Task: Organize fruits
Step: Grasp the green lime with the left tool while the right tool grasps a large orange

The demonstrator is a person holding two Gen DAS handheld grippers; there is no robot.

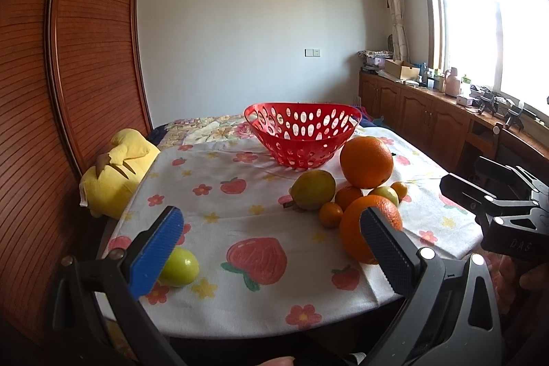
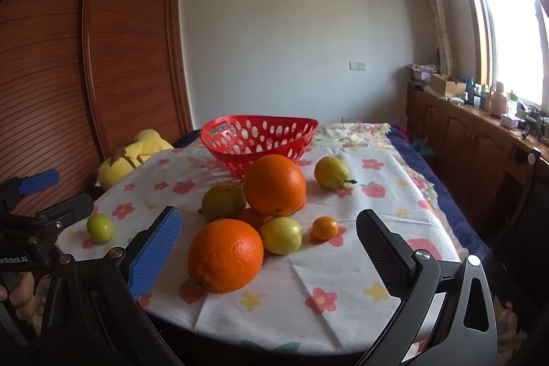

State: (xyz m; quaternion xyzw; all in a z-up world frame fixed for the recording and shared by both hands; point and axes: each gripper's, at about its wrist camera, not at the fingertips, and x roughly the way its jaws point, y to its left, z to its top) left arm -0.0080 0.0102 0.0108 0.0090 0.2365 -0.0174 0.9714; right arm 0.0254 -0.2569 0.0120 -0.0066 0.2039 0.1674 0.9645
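Observation:
An empty red perforated basket (image 1: 302, 132) (image 2: 257, 139) stands at the far middle of the table. In front of it lies a pile of fruit: two large oranges (image 2: 224, 254) (image 2: 274, 184), a yellow-green pear-like fruit (image 2: 221, 199), a lemon-like fruit (image 2: 281, 234) and small tangerines (image 2: 324, 227). A lemon (image 2: 331, 172) lies apart to the right. A small green fruit (image 1: 180, 266) (image 2: 100, 227) lies alone at the front left. My left gripper (image 1: 271, 235) is open and empty above the front edge. My right gripper (image 2: 267, 239) is open and empty, facing the near orange.
The table has a white cloth (image 1: 240, 194) printed with strawberries and flowers. A yellow plush toy (image 1: 116, 174) lies at its left edge beside a wooden wardrobe (image 1: 68, 74). A wooden cabinet (image 1: 429, 115) with clutter runs under the window on the right.

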